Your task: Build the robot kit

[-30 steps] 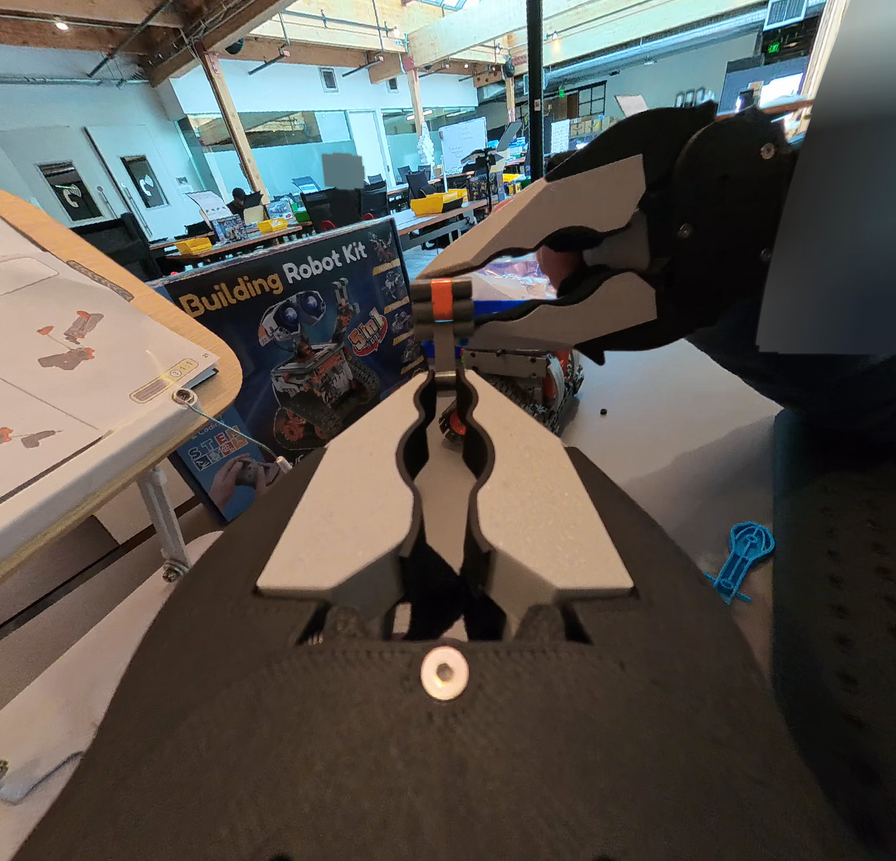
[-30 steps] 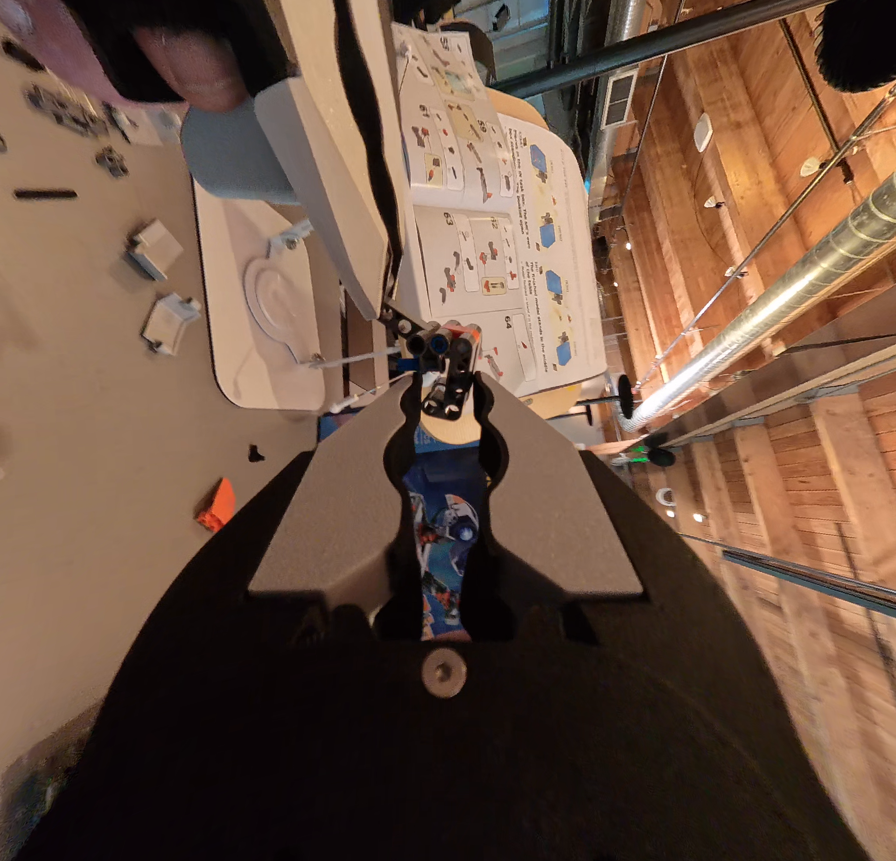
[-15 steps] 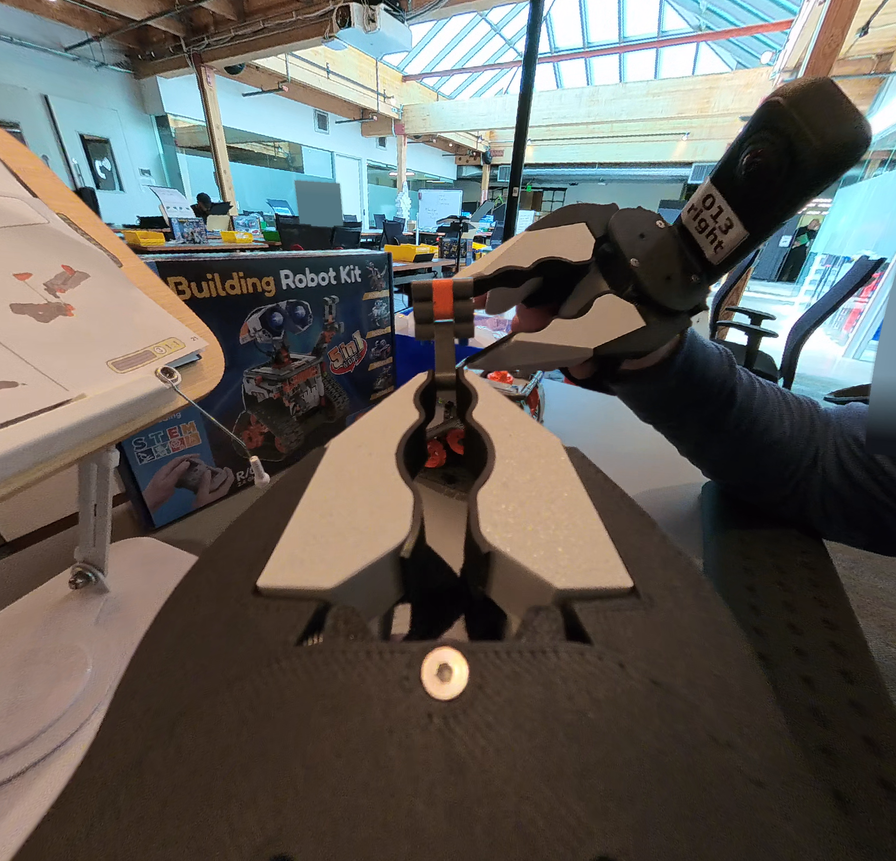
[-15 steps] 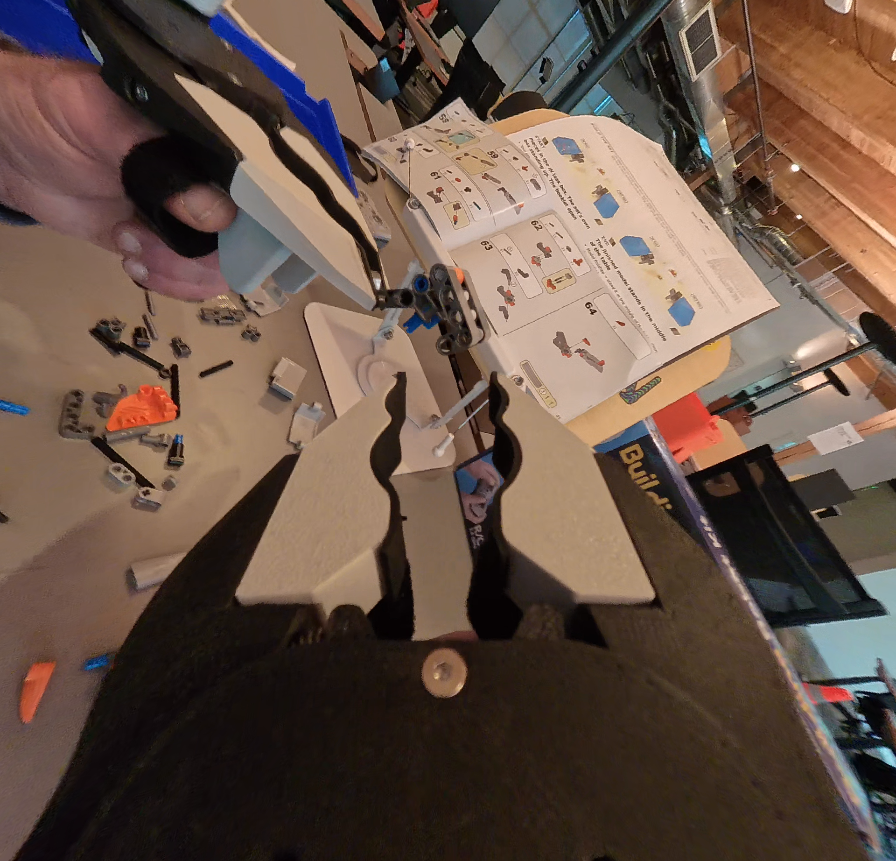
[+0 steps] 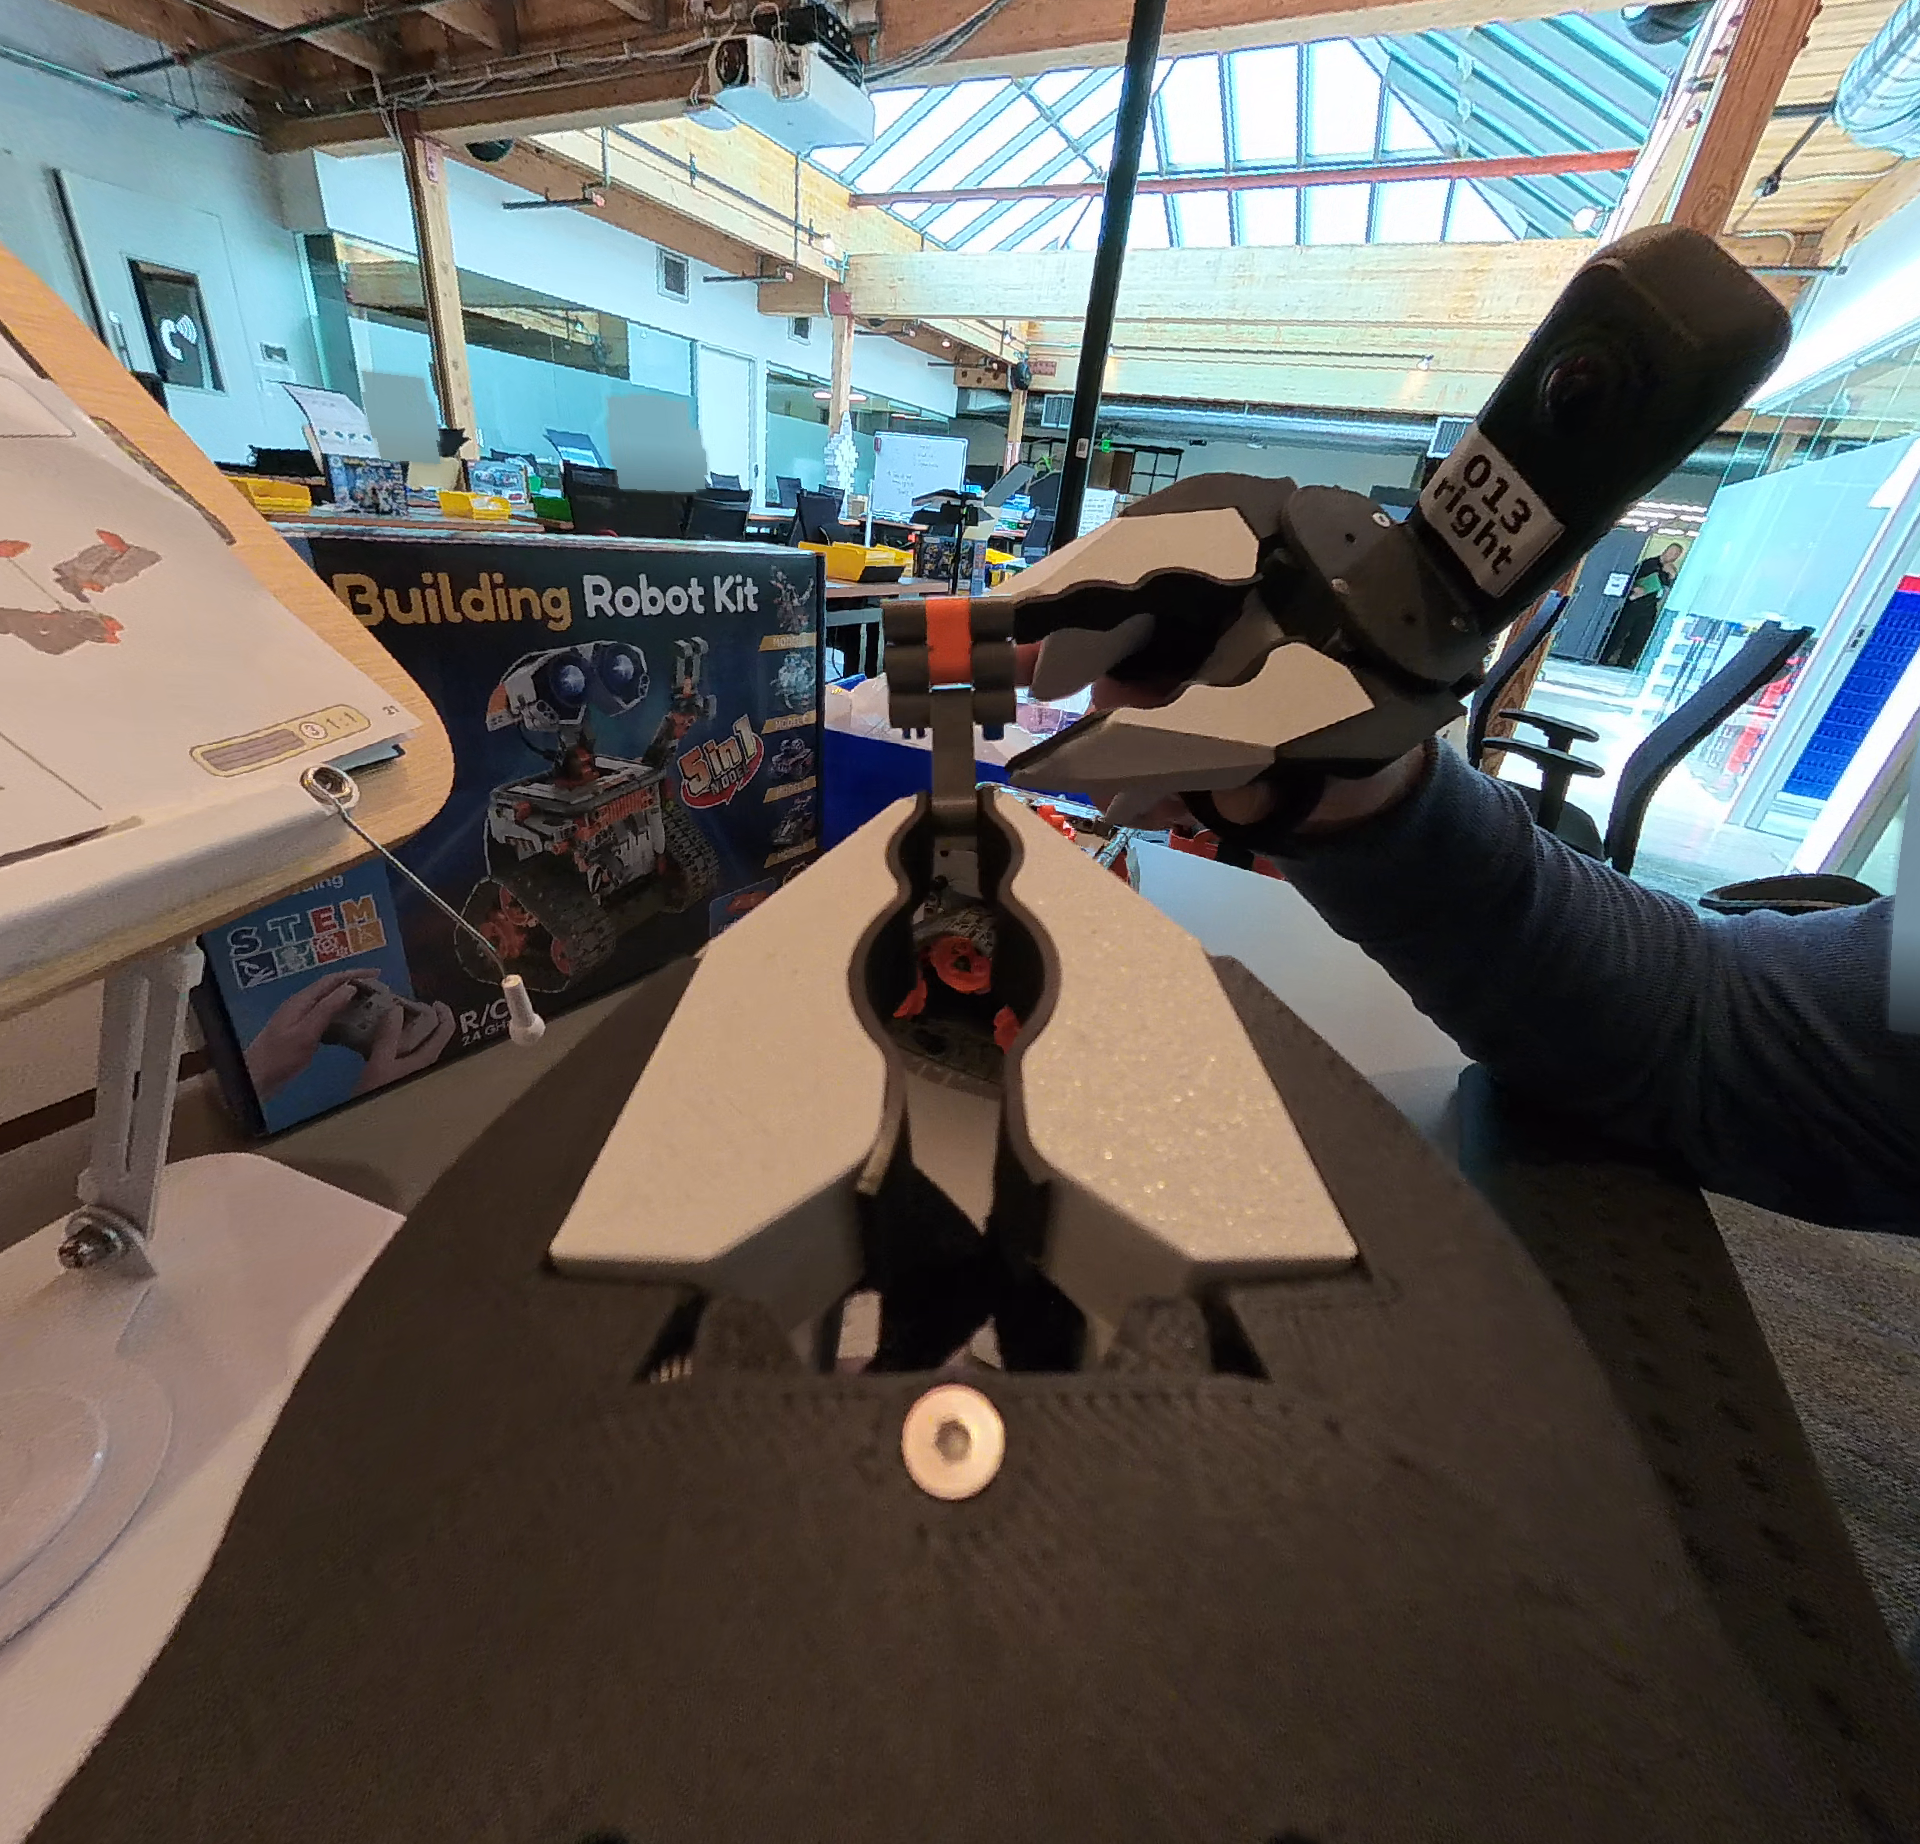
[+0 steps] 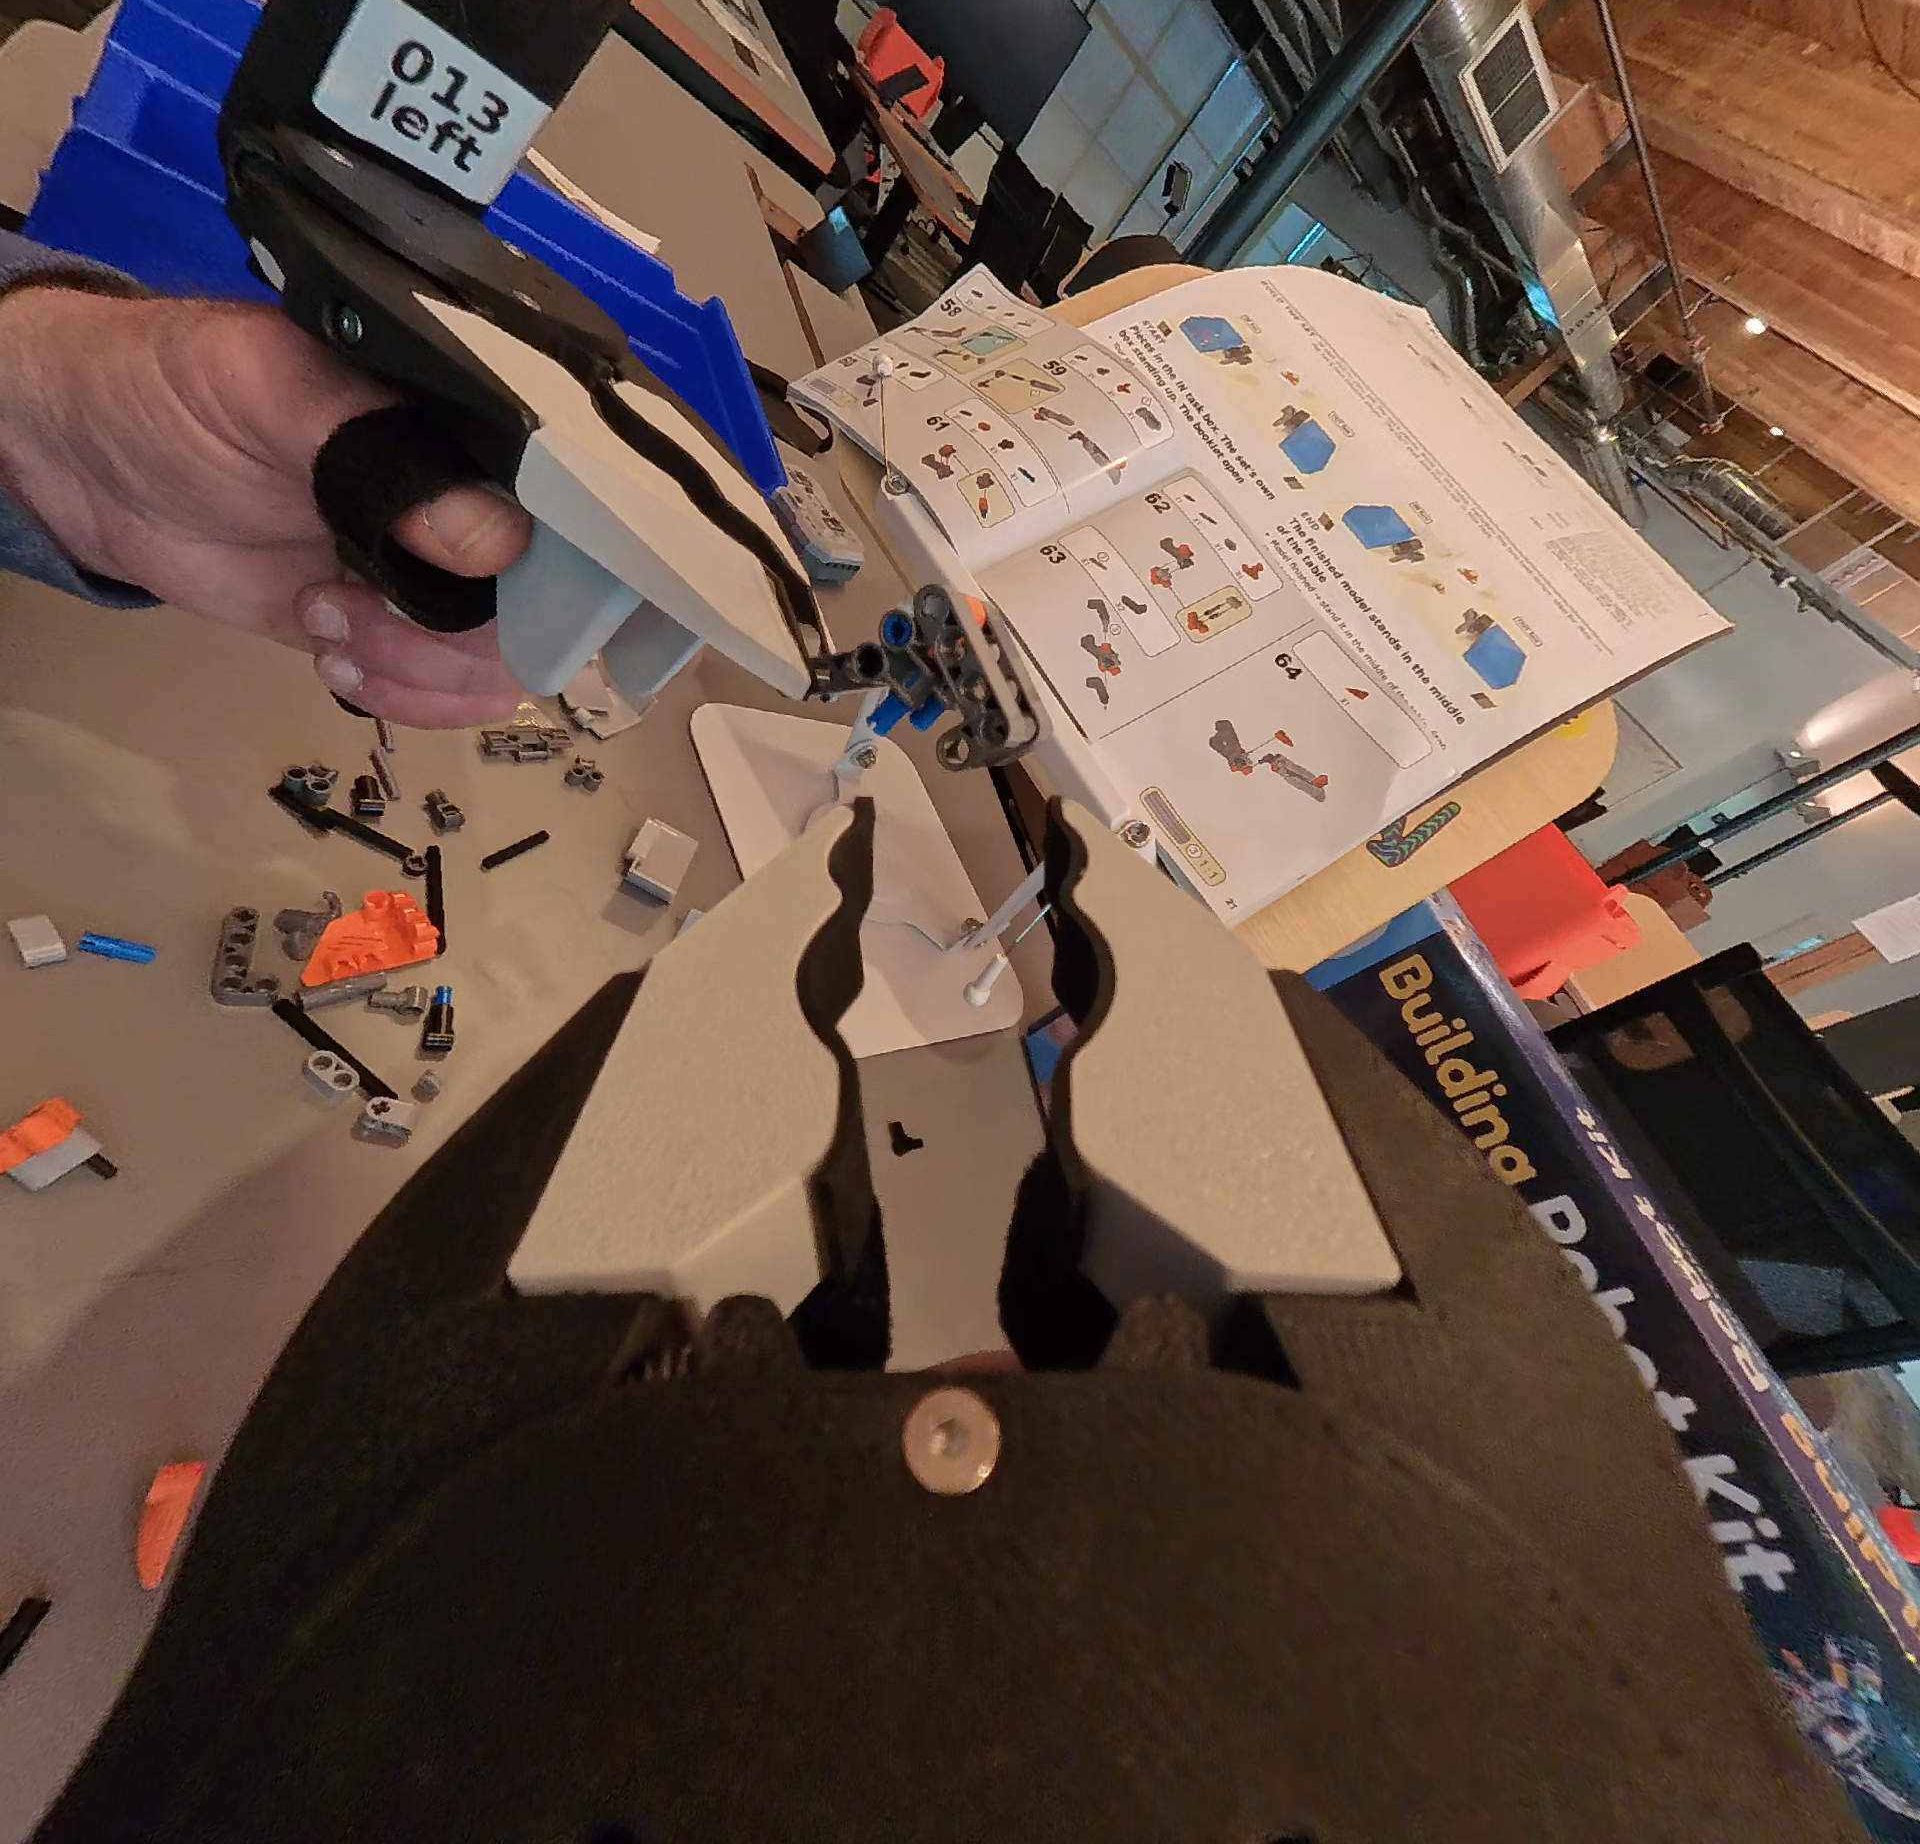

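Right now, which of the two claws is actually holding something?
The left claw, pinched shut on the small grey-and-orange brick assembly. The right claw gapes open, empty, beside it.

Each gripper, the left gripper (image 5: 954,807) and the right gripper (image 6: 954,818), has a textured black printed body, a silver screw set in its middle, and two pale grey wedge-shaped fingers (image 5: 1132,1056) with wavy black inner edges. A white sticker sits on each black handle. The person wears a dark blue sleeve (image 5: 1621,1015).
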{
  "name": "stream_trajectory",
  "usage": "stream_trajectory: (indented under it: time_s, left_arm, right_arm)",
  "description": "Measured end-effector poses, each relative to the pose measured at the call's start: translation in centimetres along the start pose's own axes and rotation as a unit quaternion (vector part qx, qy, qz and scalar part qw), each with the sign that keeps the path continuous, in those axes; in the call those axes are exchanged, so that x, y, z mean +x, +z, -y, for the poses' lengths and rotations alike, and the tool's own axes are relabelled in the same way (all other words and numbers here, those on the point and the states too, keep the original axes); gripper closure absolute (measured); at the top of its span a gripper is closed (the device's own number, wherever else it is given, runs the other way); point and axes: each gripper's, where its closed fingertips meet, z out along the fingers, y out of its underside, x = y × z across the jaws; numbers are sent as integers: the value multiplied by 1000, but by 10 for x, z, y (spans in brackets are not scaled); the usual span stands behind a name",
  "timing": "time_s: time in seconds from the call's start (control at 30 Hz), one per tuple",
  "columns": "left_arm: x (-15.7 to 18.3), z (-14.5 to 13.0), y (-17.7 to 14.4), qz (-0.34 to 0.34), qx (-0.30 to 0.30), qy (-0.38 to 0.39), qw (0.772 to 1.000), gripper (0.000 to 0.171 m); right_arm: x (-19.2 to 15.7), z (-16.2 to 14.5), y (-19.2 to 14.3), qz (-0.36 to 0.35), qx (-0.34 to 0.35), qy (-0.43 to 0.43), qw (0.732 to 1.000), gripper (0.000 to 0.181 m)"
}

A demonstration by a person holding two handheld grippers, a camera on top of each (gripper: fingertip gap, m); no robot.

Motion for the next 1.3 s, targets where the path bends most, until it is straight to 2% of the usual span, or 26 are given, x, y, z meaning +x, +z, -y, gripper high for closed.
stream_trajectory:
  time_s: [0.23, 0.43, 1.3]
  left_arm:
    - [3, -1, 1, -4, -2, 2, 1000, 166]
    - [5, -5, 4, -3, -12, 12, 1000, 166]
    - [3, -5, 3, 1, -12, 16, 1000, 166]
  right_arm:
    - [-1, 1, 2, 1, 5, 14, 1000, 155]
    - [0, 3, 1, -3, 13, 17, 1000, 167]
    - [2, 2, 1, -6, 10, 16, 1000, 166]
